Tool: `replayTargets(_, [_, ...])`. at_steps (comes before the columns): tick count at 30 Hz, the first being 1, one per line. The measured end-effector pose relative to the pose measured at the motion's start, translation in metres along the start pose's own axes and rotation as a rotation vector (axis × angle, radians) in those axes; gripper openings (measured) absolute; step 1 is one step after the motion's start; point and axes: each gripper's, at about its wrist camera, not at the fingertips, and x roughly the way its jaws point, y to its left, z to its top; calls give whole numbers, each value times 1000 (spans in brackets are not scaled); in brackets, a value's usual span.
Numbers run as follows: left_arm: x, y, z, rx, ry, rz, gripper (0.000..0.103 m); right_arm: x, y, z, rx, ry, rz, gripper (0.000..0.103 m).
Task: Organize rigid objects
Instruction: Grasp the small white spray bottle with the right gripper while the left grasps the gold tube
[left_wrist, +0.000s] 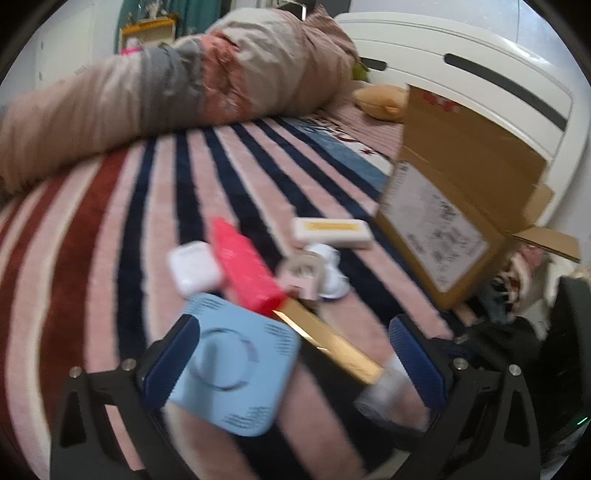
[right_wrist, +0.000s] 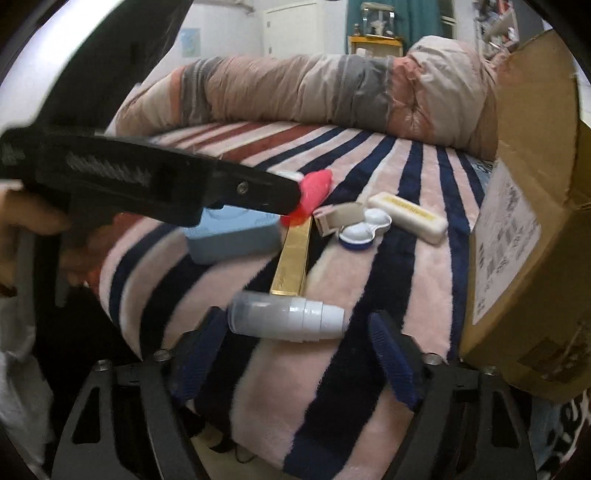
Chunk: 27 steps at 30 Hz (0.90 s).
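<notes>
Several small objects lie on a striped blanket (left_wrist: 92, 236). In the left wrist view my left gripper (left_wrist: 291, 354) is open over a light blue square box (left_wrist: 236, 365), whose left edge lies against the left finger. A gold bar-shaped box (left_wrist: 328, 343), a red box (left_wrist: 247, 269), a white earbud case (left_wrist: 194, 267), a pink holder (left_wrist: 303, 275) and a cream case (left_wrist: 332, 230) lie beyond. In the right wrist view my right gripper (right_wrist: 295, 354) is open just before a grey-white cylinder (right_wrist: 286, 319) lying on its side. The left gripper's body (right_wrist: 147, 181) crosses over the blue box (right_wrist: 232, 236).
An open cardboard box (left_wrist: 454, 206) stands on the bed's right side, also at the right of the right wrist view (right_wrist: 532, 206). A rolled quilt (left_wrist: 166, 88) lies along the far side. A white headboard (left_wrist: 480, 62) is behind. A contact lens case (right_wrist: 365, 227) lies near the cream case (right_wrist: 406, 216).
</notes>
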Motion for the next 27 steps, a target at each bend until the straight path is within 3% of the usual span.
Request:
replayTargets(3, [5,-13,-2,-3,38,-70,86,-6,-3,-5,1,-20,12,60])
replayTargets(8, [12,-29,-10,-22,85,-94,61,-21,-14,-20,12,-68,-44,60])
replayTargets(9, [15,-29,-11,-38,98,-102,50,-21,-17,-24,13,-67,-56,60])
replayTargets(12, [29,-31,-17,-45,123,-30,37,-23,-24,-30,21,-61,-63,60])
replayTargets(16, [34,-30,-19,-57,77,32,29,-28,-28,-34,23,-69,-70,60])
replayTargets(20, [26,-32,-21,38,100,44,17,-28,-34,-33,36,-70,-62,60])
replayTargets(24, [30,-27,-23,9,111,42,17,-29,-32,-32,28,-75,-60,60])
replayTargets(27, [43,-35,-24,32,90,88,20,-24,-31,-30,35,-72,-65,60])
